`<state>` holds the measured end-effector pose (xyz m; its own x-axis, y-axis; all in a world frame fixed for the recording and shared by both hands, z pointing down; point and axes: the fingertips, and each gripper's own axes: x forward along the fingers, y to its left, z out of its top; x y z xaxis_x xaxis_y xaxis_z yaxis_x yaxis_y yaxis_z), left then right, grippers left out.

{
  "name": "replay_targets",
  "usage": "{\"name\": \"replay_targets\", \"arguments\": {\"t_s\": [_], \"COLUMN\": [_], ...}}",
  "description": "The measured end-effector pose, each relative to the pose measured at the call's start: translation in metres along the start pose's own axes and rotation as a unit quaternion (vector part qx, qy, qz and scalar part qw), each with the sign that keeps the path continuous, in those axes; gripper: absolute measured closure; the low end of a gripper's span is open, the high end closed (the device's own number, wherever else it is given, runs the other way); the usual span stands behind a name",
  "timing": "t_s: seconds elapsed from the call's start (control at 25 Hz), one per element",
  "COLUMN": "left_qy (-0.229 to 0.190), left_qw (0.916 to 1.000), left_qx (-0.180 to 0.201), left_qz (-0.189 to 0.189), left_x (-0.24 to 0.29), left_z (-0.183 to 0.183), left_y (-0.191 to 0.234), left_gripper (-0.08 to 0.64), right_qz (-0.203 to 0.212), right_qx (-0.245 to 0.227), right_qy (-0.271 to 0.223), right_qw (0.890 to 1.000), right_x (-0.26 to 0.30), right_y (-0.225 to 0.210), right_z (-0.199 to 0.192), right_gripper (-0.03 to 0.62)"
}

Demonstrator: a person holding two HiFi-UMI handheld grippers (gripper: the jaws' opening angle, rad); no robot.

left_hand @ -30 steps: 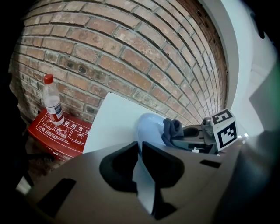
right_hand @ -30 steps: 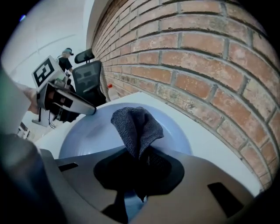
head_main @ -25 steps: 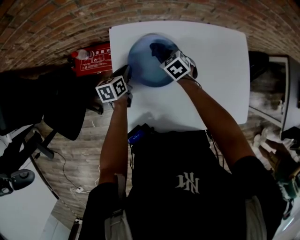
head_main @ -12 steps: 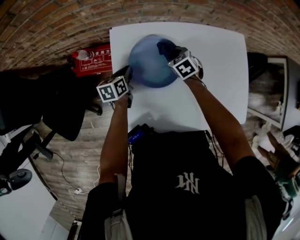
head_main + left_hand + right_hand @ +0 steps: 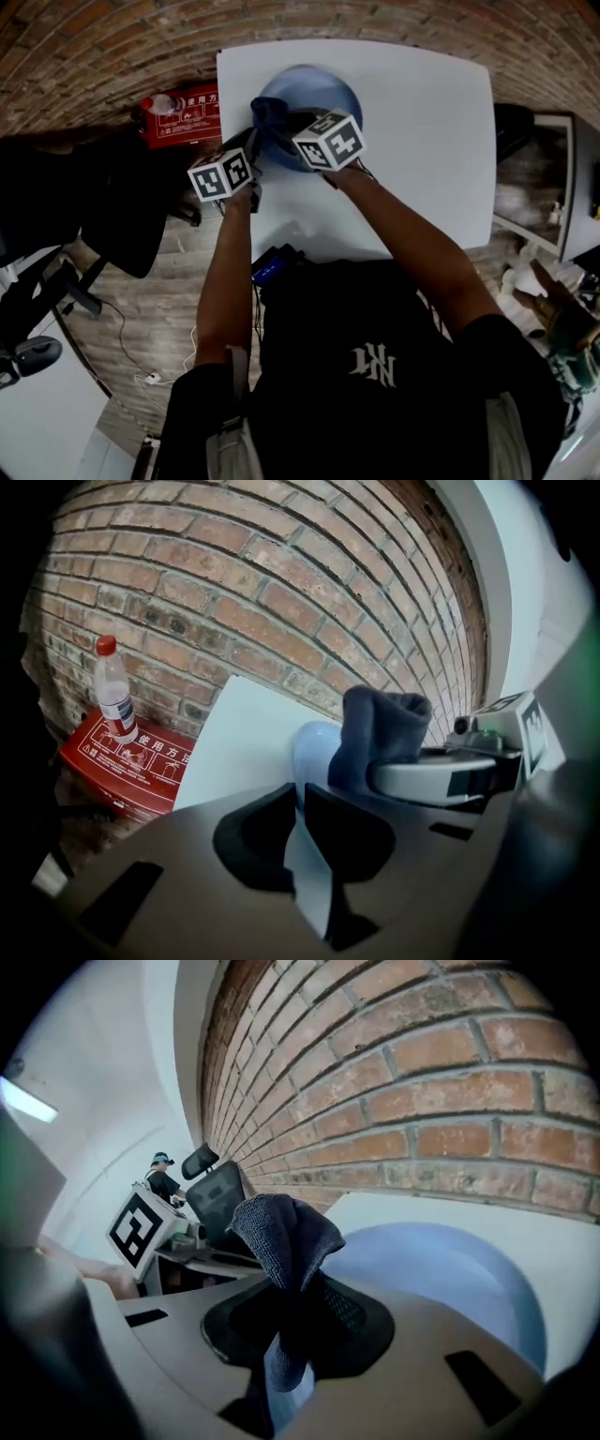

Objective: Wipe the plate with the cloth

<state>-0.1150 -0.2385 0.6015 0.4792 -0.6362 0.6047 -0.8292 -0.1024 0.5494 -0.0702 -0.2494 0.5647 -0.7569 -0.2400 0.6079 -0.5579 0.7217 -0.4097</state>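
Observation:
A round blue plate (image 5: pixel 323 92) rests on the white table (image 5: pixel 422 141) near its far left corner. My left gripper (image 5: pixel 251 150) is shut on the plate's near-left rim; in the left gripper view the pale rim (image 5: pixel 309 864) passes between the jaws. My right gripper (image 5: pixel 286 127) is shut on a dark blue cloth (image 5: pixel 267 114), which it holds over the plate's left part. In the right gripper view the cloth (image 5: pixel 286 1232) bunches up out of the jaws, with the plate (image 5: pixel 450 1269) beyond it. The plate's near part is hidden by the right gripper's marker cube (image 5: pixel 328 141).
A red box (image 5: pixel 183 117) with a plastic bottle (image 5: pixel 112 691) on it sits on the floor left of the table, against the brick wall (image 5: pixel 234 592). A black office chair (image 5: pixel 66 216) stands further left. The table's left edge runs just beside my left gripper.
My right gripper has swept the cloth from the plate's right side across to its left side. The left gripper has kept its hold on the rim.

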Motion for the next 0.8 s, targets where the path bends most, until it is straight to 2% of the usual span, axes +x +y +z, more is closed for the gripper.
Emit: {"name": "replay_targets", "arguments": {"t_s": [0.12, 0.2, 0.36, 0.8], "left_qy": [-0.001, 0.000, 0.004, 0.001], "left_qw": [1.0000, 1.0000, 1.0000, 0.9999], "left_qx": [-0.002, -0.004, -0.002, -0.007], "left_qz": [0.001, -0.004, -0.009, -0.011], "left_x": [0.000, 0.001, 0.000, 0.000], "left_z": [-0.001, -0.001, -0.001, -0.002], "left_y": [-0.001, -0.001, 0.000, 0.000], "left_gripper": [0.526, 0.526, 0.526, 0.526], "right_qz": [-0.003, -0.009, -0.012, -0.037], "right_qx": [0.006, -0.022, -0.085, -0.127], "right_qy": [0.044, 0.062, 0.080, 0.108], "right_qw": [0.999, 0.998, 0.993, 0.985], "right_x": [0.019, 0.025, 0.029, 0.007], "right_y": [-0.001, -0.004, -0.002, -0.019], "right_z": [-0.033, -0.048, -0.048, -0.056], "right_gripper": [0.503, 0.503, 0.503, 0.503]}}
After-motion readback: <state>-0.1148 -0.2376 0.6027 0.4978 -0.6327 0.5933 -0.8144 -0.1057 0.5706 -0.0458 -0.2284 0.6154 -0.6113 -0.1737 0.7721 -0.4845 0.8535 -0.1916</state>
